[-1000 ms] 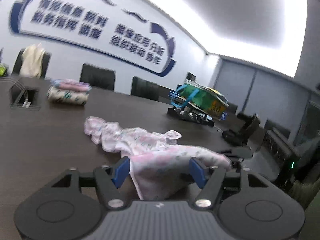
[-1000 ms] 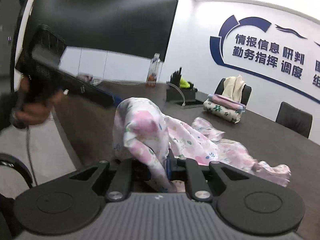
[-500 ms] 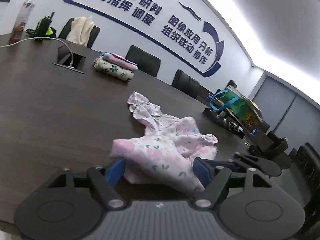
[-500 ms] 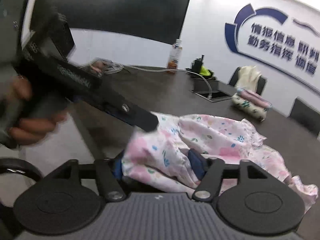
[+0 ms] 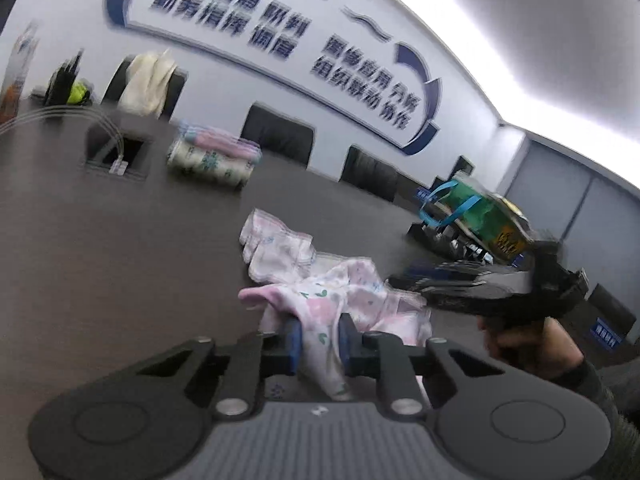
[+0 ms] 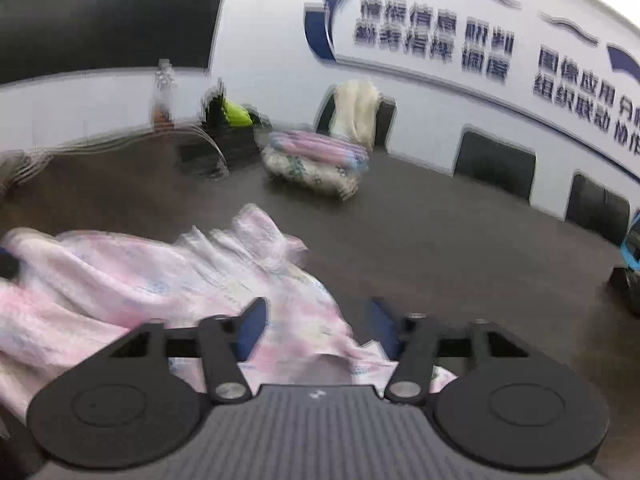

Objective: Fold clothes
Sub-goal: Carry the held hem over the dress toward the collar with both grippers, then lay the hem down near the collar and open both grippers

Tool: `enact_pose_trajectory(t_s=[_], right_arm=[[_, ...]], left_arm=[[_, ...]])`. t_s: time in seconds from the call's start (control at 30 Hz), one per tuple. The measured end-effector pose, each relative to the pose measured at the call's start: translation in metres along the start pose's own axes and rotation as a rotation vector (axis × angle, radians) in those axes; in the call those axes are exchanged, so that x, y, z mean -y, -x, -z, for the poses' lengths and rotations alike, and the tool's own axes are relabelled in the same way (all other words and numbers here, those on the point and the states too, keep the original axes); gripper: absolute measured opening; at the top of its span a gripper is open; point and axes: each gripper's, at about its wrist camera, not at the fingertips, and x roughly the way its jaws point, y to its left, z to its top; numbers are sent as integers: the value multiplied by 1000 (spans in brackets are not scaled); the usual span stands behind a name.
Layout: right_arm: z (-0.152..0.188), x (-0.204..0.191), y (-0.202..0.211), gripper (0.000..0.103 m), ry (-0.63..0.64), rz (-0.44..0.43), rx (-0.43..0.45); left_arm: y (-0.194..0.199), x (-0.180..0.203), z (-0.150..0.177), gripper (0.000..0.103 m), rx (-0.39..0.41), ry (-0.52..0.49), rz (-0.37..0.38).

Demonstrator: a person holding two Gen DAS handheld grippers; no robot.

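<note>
A pink floral garment [image 5: 320, 296] lies crumpled on the dark table [image 5: 100, 260]. My left gripper [image 5: 320, 340] is closing, and its blue pads pinch a raised fold at the garment's near edge. In the right wrist view the garment [image 6: 120, 276] spreads to the left. My right gripper [image 6: 318, 326] is closing too, but its pads [image 6: 252, 324] still stand apart, with a loose edge of the cloth lying between them. A person's hand [image 5: 520, 340] holds that gripper at the right of the left wrist view. Both views are blurred by motion.
A folded stack of clothes [image 5: 212, 160] sits farther back on the table, beside a cable hatch [image 5: 116, 156]. A green bag with blue handles [image 5: 476, 216] stands at the right. Black chairs [image 6: 496, 164] line the far side, one draped with a cream garment [image 6: 356, 108].
My left gripper has closed on a fold of the garment. My right gripper let go of the lifted cloth, opened, swung right along the garment and has started to narrow.
</note>
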Motion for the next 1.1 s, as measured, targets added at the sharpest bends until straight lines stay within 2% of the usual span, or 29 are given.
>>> enact_pose_trajectory(t_s=[0.03,0.13,0.23,0.37,0.43,0.53,0.63,0.67,0.73,0.77,0.8,0.87,0.93,1.0,1.03,1.07,1.1], right_arm=[[-1,4,-11,24,-17,-12,-35],[4,9,-28,14,-43,-17,-113],[14,10,-25,1,-39,38,-119],[33,16,1,1,-87,157,-137],[47,23,16,1,-131,224,-141],[67,32,45,1,-191,272,-147],[80,35,64,1,-243,281,-142],[83,35,70,1,-260,285,-140],[89,36,83,2,-289,293,-128],[91,38,90,4,-294,288,-108],[92,40,99,4,-299,280,-85],[90,42,110,4,-300,254,-34],[84,40,119,7,-283,210,36],[74,32,119,12,-254,134,70],[71,28,116,18,-234,103,80],[68,24,109,23,-214,80,74],[66,20,101,24,-195,59,64]], left_arm=[[-2,4,-3,17,-6,-24,-6],[-6,9,-5,16,-10,-74,-15],[-6,11,-4,15,16,-107,3],[-2,17,-5,15,80,-173,31],[-5,15,-6,15,46,-177,-8],[-9,0,-3,18,-19,-127,-76],[5,5,8,25,-6,-190,-144],[12,13,8,32,17,-214,-138],[25,30,8,54,68,-262,-114],[32,38,8,71,94,-286,-103],[28,52,7,80,95,-319,-85],[4,86,14,80,37,-450,-49],[-27,108,24,80,-12,-563,-72],[-54,113,26,79,-59,-568,-149],[-68,115,27,78,-82,-566,-190],[-82,117,28,76,-106,-564,-231],[-88,115,29,76,-127,-555,-244]])
